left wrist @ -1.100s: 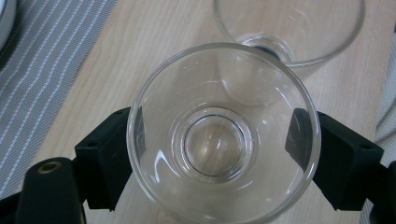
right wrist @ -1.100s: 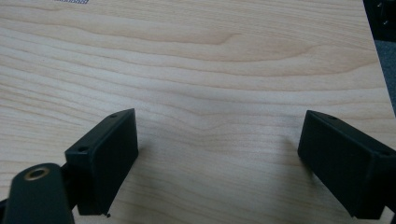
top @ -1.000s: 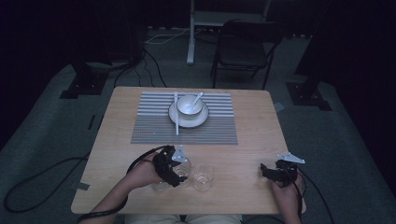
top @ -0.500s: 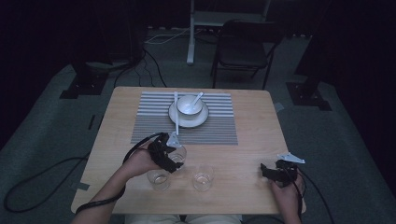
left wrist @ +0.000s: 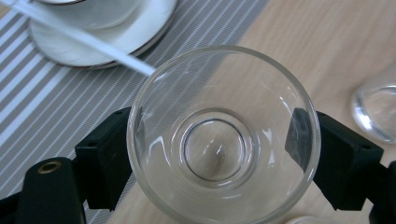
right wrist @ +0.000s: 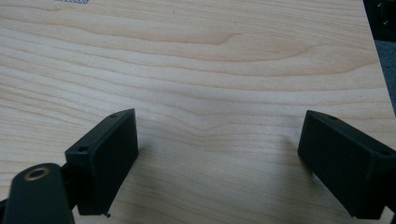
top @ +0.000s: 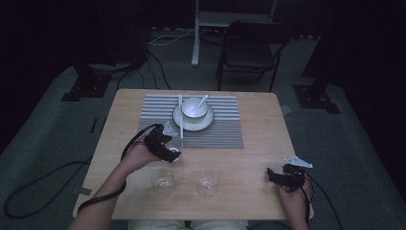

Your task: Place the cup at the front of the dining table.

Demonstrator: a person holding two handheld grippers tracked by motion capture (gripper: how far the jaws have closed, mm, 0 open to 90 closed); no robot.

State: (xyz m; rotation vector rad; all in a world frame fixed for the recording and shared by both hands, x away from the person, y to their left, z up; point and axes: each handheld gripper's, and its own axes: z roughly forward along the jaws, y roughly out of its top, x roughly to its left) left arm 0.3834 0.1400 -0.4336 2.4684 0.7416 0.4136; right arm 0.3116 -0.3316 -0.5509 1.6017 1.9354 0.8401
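Both grippers sit at the near side of the table (top: 249, 143). Right gripper (right wrist: 217, 154) rests low near the right corner, its jaws spread wide over bare wood, with nothing between them. Left gripper (left wrist: 210, 154), on a forearm reaching forward from the near edge, clamps a clear glass (left wrist: 223, 135) by its sides at the striped placemat's (top: 225, 129) near edge. Two more glasses (top: 163, 181) stand nearer. Beyond lie a white stick (left wrist: 84, 39) and a saucer (left wrist: 140, 28).
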